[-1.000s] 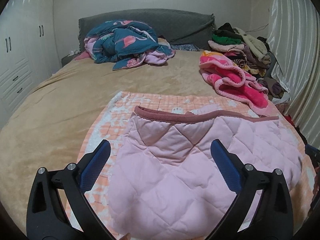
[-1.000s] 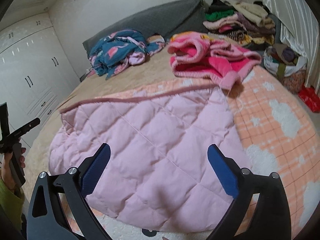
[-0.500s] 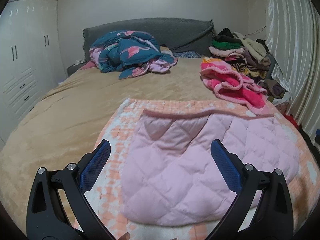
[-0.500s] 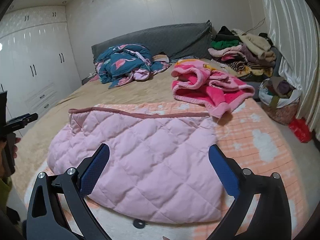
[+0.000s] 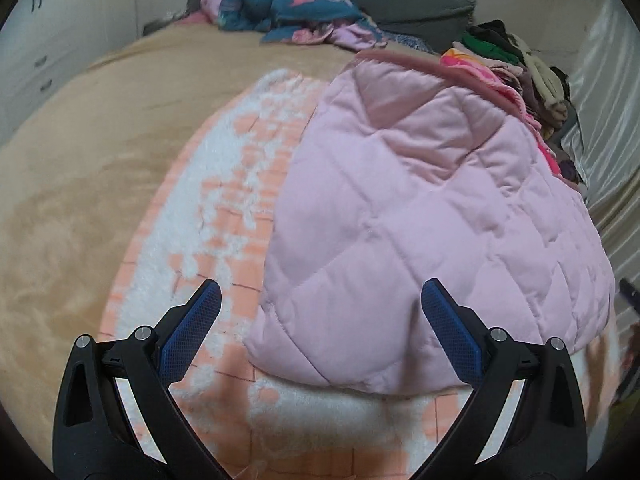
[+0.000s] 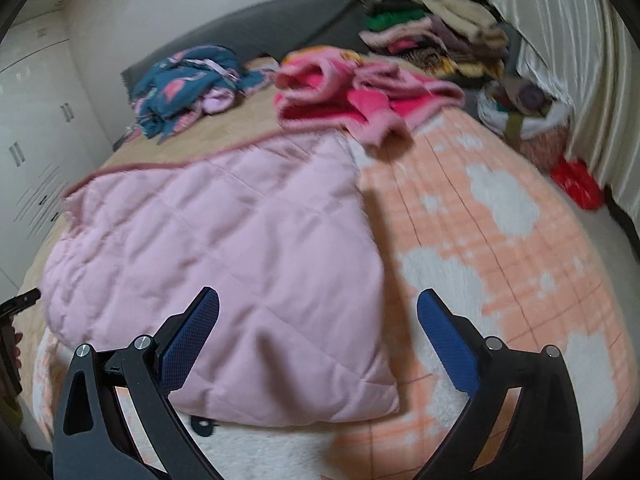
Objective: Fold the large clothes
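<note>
Pink quilted garment [image 5: 424, 216]: lies spread flat on the orange-and-white checked blanket [image 5: 236, 208] near the foot of the bed [image 5: 88, 152]; a darker pink trim runs along its far edge.
Garment in the right wrist view [image 6: 224, 248]: its near right corner [image 6: 376, 400] lies on the blanket [image 6: 500, 264], between the two blue pads and just ahead of them.
Left hand-held gripper [image 5: 320, 320]: jaws wide apart, holding nothing; it hovers over the garment's near left corner [image 5: 260, 344], which sits between the pads, closer to the left one.
Left pads [image 5: 190, 332]: over bare blanket on the left, over pink quilting on the right; whether either touches the cloth cannot be told.
Right hand-held gripper [image 6: 318, 320]: jaws wide apart, nothing clamped; its left pad lies over the garment, its right pad over bare blanket beside the garment's right edge.
Right fingers [image 6: 448, 344]: contact with the cloth cannot be told; this view is motion-blurred.
Other gripper seen from the right wrist: a dark tip and part of a hand [image 6: 12, 336] at the far left edge, beside the garment's left side.
Bright pink fleece item [image 6: 360, 96]: crumpled beyond the garment's far right corner, near it.
Teal flamingo-print bundle [image 6: 188, 80]: heaped by the grey headboard [image 6: 280, 28], well apart from the garment.
Stack of folded clothes [image 6: 436, 40]: at the far right of the bed, by the curtain [image 6: 560, 60].
</note>
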Motion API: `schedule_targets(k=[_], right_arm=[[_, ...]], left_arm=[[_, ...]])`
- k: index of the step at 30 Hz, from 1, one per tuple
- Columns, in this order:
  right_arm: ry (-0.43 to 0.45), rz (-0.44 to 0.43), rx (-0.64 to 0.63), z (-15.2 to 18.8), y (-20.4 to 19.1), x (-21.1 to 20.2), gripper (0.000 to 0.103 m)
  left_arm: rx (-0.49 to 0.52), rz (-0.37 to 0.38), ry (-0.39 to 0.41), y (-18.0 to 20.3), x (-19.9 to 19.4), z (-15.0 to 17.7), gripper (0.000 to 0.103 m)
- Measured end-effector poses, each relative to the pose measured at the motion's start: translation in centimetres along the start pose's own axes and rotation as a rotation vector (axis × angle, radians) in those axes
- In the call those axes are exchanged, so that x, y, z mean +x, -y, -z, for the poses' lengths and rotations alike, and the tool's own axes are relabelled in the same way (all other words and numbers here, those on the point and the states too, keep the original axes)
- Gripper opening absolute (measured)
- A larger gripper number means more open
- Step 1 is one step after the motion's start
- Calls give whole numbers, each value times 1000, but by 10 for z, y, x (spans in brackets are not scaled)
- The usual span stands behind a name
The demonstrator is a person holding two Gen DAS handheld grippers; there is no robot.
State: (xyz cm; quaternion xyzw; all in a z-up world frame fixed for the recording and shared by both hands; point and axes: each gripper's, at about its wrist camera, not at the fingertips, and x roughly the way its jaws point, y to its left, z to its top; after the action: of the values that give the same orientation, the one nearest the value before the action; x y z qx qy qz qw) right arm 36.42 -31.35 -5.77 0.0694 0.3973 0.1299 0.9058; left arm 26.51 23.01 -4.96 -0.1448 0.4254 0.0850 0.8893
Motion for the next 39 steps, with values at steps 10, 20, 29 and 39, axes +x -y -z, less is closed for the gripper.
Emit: schedule_targets(k=[10,20,29,39], right_arm=[[-46,-85,72,-4,18,31,82],[89,-169,47,-58,-8,9,17],[93,-64,25,-97,-18,37,16],[-11,-10,107,-72,0,75,17]], left_arm=[[-18,82,-19,6,33,-17,68],[-15,39,100,23,7,-46,14],[2,-28,82,32,26,-80,13],[52,-76,37,33,49,-72,16]])
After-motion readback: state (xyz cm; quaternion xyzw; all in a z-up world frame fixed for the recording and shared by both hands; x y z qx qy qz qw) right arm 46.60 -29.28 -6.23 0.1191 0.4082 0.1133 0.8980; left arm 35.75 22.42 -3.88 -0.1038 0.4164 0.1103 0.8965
